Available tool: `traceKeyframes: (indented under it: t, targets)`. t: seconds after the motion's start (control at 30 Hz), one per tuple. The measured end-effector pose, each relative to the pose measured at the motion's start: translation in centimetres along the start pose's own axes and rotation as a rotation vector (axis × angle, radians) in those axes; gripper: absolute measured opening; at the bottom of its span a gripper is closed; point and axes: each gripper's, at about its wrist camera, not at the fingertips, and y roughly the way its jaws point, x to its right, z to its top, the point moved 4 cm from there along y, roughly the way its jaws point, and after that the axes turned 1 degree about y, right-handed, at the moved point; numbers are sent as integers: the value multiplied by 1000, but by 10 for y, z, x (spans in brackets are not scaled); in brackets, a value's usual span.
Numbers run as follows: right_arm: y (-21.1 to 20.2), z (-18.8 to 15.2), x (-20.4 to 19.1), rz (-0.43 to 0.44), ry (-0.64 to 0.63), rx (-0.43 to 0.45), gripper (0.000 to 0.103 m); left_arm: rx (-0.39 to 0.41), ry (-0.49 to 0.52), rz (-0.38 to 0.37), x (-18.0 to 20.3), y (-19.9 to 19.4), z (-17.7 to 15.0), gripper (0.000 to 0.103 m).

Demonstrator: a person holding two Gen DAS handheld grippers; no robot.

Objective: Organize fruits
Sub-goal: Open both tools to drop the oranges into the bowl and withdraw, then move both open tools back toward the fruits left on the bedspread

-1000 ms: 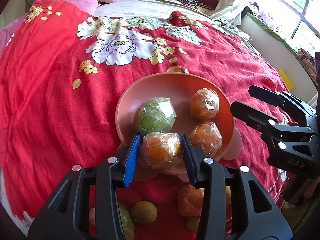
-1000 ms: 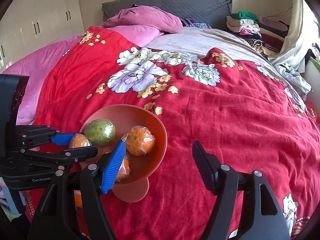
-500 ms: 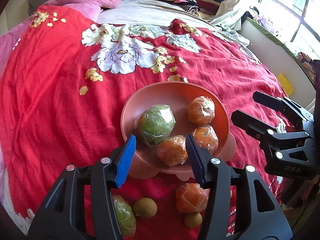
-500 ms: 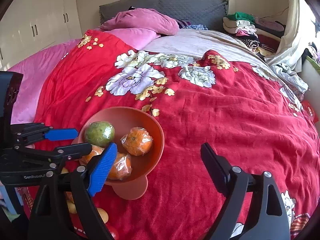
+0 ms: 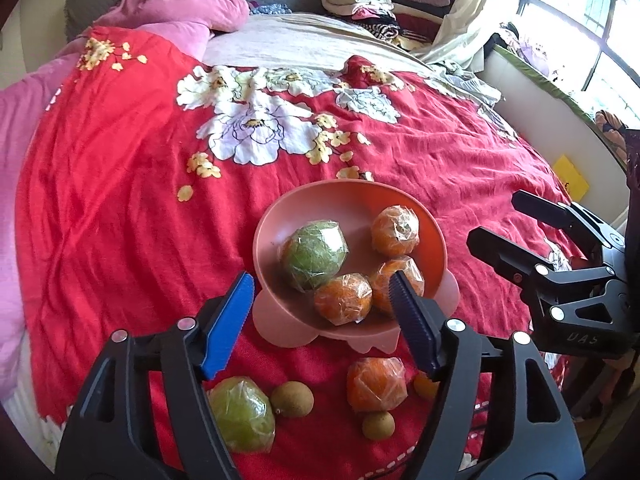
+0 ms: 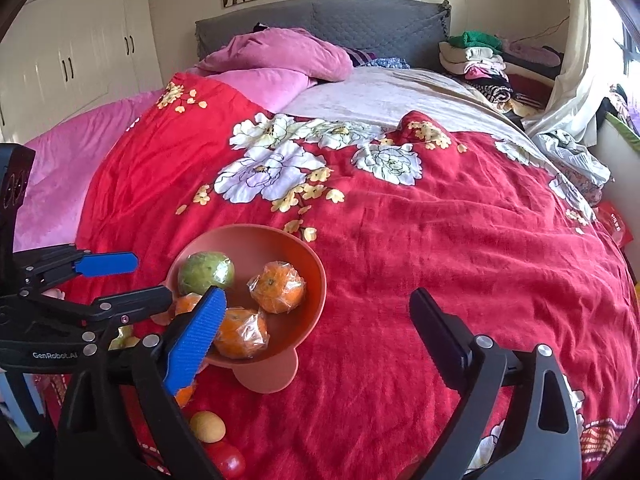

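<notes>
released since a second ago: the wrapped orange [image 5: 343, 299] that sat pinched between the left tongs [image 5: 322, 312] now lies loose at the near side of the bowl [image 5: 348, 196], and the tongs have lifted back from it, their jaws having just been opening, nothing between the pads; right tongs [image 6: 320, 312] have also just been opening and stand wide and empty over the bedspread [image 6: 440, 248], to the right of the bowl

bowl: pinkish, footed, on the red flowered bedspread near the foot of the bed. inside, counted: three wrapped oranges, one wrapped green fruit [image 5: 314, 254]. released orange touches the green fruit and a second orange [image 5: 400, 280]; third orange [image 5: 395, 231] sits apart at the far right side

outside the bowl, on the bedspread nearer the camera in left wrist view: one wrapped orange [image 5: 376, 383], one wrapped green fruit [image 5: 243, 418], two small brown round fruits [image 5: 292, 399] [image 5: 378, 425]; another orange-coloured bit shows behind the right finger, kind unclear. right wrist view adds one small yellow fruit [image 6: 207, 426] and one small red one [image 6: 229, 459]

around: pink quilt [image 6: 276, 60] at the headboard, stack of folded clothes [image 6: 476, 60] at the far right, white wardrobe [image 6: 80, 52] on the left
</notes>
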Motion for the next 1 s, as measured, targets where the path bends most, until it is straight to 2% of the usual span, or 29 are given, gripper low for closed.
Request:
traceKeyframes:
  t: [1.0]
  targets:
    - [-55, 5, -12, -17, 0, 91, 98, 108, -27, 61, -12, -59, -2, 91]
